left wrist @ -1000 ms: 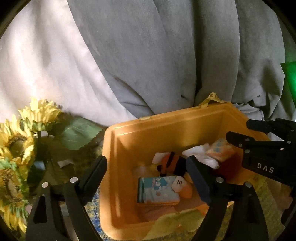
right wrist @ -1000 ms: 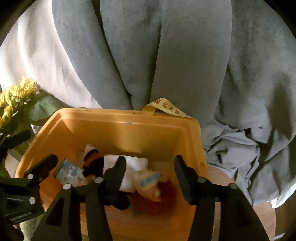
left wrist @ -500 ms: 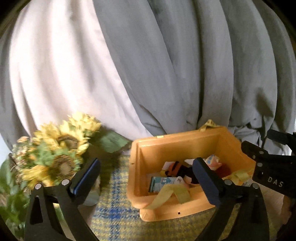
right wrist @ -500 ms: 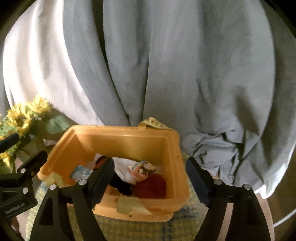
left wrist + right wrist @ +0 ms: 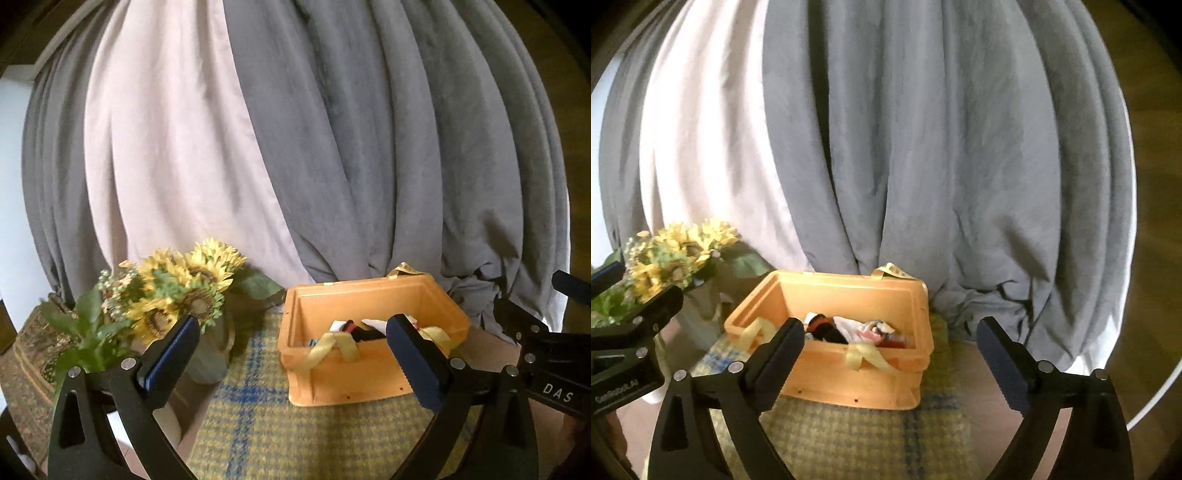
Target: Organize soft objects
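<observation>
Both our left gripper (image 5: 291, 354) and right gripper (image 5: 890, 354), spread empty, have backed off the filled orange bin (image 5: 849, 384), so sorting looks finished.

The white letters "DAS" stand on the black body of the right gripper (image 5: 554, 373), at the right edge of the left wrist view. In the right wrist view, small white letters run along the black body of the left gripper (image 5: 624, 365) at the near left; they look like "GenRobot.AI", but they are tiny and not sure. A yellow tag (image 5: 894, 270) sticks up at the far edge of the orange bin (image 5: 849, 384). It has dark marks on it, too small to read.
</observation>
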{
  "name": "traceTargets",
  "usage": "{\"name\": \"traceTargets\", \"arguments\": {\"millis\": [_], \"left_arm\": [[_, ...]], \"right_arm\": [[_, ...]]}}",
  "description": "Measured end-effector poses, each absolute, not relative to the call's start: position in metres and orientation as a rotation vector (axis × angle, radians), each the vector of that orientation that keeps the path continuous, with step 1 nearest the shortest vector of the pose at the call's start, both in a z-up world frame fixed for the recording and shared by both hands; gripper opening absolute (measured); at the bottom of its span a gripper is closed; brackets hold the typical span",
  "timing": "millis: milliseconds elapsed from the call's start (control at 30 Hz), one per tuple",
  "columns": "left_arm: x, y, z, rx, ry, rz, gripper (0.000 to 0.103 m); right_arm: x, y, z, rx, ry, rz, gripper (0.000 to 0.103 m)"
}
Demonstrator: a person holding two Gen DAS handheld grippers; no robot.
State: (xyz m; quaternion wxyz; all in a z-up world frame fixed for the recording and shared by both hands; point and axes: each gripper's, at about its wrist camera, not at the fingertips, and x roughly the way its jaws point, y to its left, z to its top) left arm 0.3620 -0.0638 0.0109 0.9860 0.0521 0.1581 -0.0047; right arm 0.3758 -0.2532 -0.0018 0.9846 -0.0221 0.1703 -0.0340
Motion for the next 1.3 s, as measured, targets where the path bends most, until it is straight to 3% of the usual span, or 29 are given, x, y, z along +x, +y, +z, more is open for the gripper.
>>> {"name": "traceTargets", "arguments": {"millis": [1300], "left_arm": [[0.129,-0.011,0.02,0.122,0.266,-0.107,0.103]], "right_arm": [[0.135,-0.178,0.009,0.001,0.316,-0.204,0.097]]}}
